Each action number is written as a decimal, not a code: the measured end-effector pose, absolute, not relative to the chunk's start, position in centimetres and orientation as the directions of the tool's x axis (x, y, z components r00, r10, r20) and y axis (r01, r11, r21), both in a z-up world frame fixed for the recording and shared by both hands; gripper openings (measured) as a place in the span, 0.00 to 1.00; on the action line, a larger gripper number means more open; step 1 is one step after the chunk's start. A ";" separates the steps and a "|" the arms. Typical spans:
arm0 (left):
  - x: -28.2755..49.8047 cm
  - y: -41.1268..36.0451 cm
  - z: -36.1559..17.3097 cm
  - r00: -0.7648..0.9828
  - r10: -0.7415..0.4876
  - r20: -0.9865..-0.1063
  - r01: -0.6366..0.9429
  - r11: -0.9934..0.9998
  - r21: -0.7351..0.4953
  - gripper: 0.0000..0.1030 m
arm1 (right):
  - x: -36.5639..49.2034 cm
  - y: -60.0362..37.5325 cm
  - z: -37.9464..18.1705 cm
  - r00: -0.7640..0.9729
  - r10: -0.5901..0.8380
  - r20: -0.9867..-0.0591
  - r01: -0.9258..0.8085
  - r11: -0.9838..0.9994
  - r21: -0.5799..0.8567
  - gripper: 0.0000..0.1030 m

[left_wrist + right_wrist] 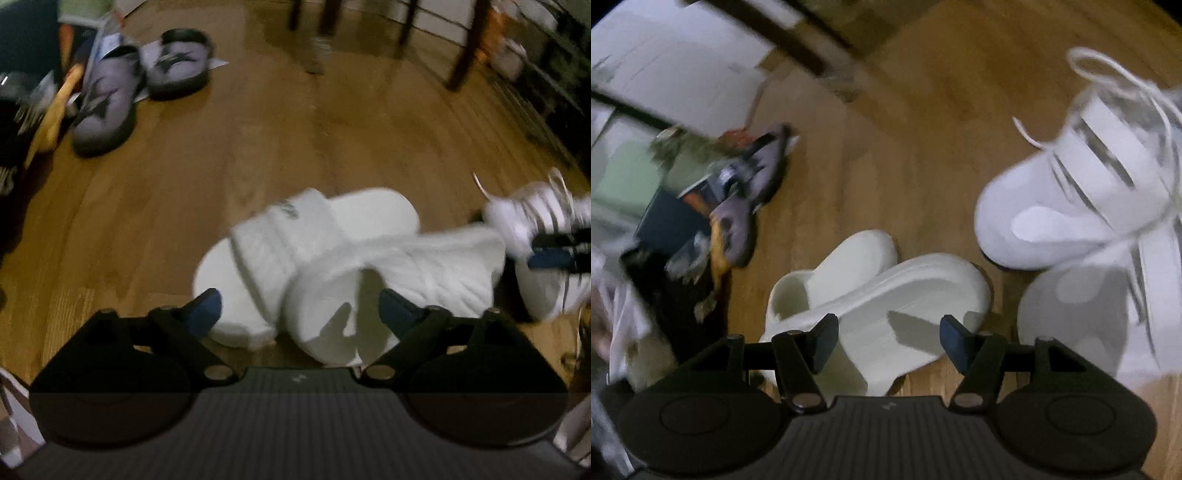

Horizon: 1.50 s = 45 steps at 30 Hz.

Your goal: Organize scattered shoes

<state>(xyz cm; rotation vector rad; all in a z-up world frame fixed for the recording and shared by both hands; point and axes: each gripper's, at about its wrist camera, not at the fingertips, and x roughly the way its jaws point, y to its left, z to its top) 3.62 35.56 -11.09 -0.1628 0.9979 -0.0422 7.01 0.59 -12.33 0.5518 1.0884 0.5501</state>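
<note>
1. White slides (314,258): two, overlapping, on the wood floor (258,147); the nearer one lies across the other.
2. Left hand-held gripper (299,310): jaws wide, empty, low over the slides; the nearer slide's end sits between its fingers.
3. Right hand-held gripper (888,339): jaws wide, holding nothing; the upper slide lies between and just beyond the fingertips.
4. White sneakers (1089,221): pair, laced, on the floor just right of the slides.
5. Grey slippers (140,85): pair, well apart from the slides, beside clutter at the floor's far left.
</note>
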 end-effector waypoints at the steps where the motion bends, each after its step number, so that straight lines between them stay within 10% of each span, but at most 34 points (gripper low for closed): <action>1: 3.9 36.0 -11.3 0.535 -0.104 -0.838 -0.066 0.984 -0.165 0.94 | 6.5 1.3 -11.7 0.331 0.692 -0.642 -0.224 0.719 0.658 0.61; 10: 6.0 37.6 -11.5 0.537 -0.123 -0.835 -0.167 0.954 -0.248 0.94 | 4.5 12.5 -13.8 0.214 0.656 -0.724 -0.597 0.674 0.435 0.62; 14: 8.2 38.2 -13.1 0.477 -0.070 -0.876 -0.206 0.960 -0.189 0.94 | 4.9 14.2 -14.5 0.104 0.679 -0.726 -0.611 0.620 0.492 0.19; 19: 8.4 38.2 -13.6 0.470 -0.009 -0.883 -0.224 0.966 -0.129 0.94 | 5.9 13.5 -13.4 -0.087 0.730 -0.677 -0.555 0.529 0.642 0.12; 40: 12.9 32.1 -13.8 0.494 -0.266 -0.828 0.161 0.964 -0.213 0.96 | 10.7 19.3 -13.8 -0.264 0.482 -0.835 -0.765 0.422 0.485 0.20; 45: 12.3 29.6 -14.3 0.484 -0.213 -0.849 0.191 0.972 -0.135 0.97 | 10.1 18.1 -13.4 -0.140 0.454 -0.880 -0.790 0.485 0.376 0.52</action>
